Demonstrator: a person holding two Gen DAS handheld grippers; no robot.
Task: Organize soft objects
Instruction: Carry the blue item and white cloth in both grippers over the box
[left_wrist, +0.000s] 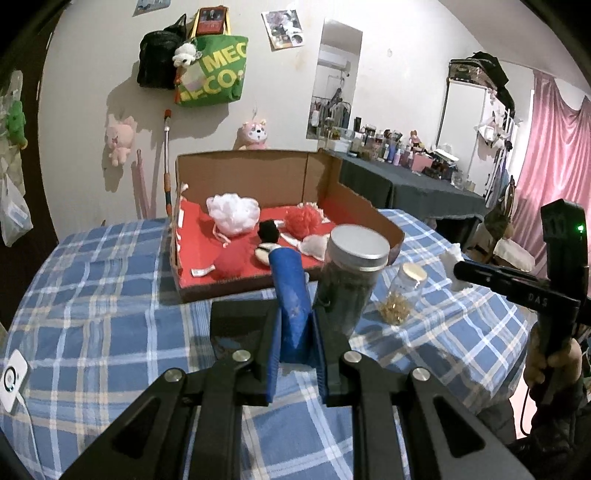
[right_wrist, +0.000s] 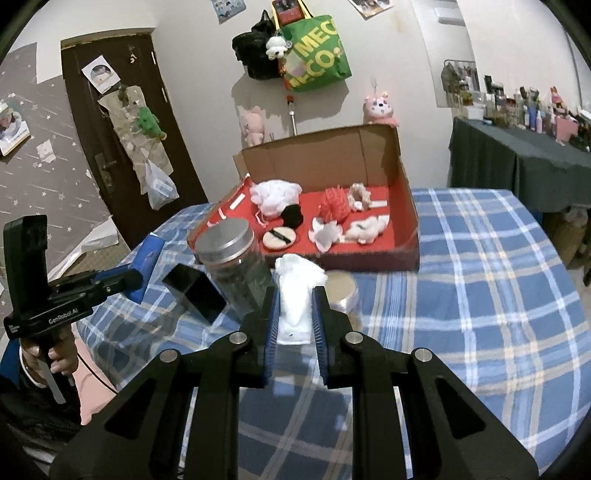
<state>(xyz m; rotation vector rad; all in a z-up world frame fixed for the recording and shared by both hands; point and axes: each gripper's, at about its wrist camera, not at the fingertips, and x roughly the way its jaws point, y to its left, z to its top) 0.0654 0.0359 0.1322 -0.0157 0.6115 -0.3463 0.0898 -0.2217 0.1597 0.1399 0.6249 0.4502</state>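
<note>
Now we hold both loads short of box (left_wrist: 369, 218): left hand-held gripper (left_wrist: 295, 328) clamped on blue cloth (left_wrist: 290, 291), right hand-held gripper (right_wrist: 295, 325) clamped on white cloth (right_wrist: 295, 295). Box straight ahead beyond jar (right_wrist: 236, 266), long side facing us; right seems nearer.

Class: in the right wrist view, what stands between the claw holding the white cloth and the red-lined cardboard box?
A tall silver-lidded glass jar and a shorter jar; otherwise checked tablecloth.
</note>
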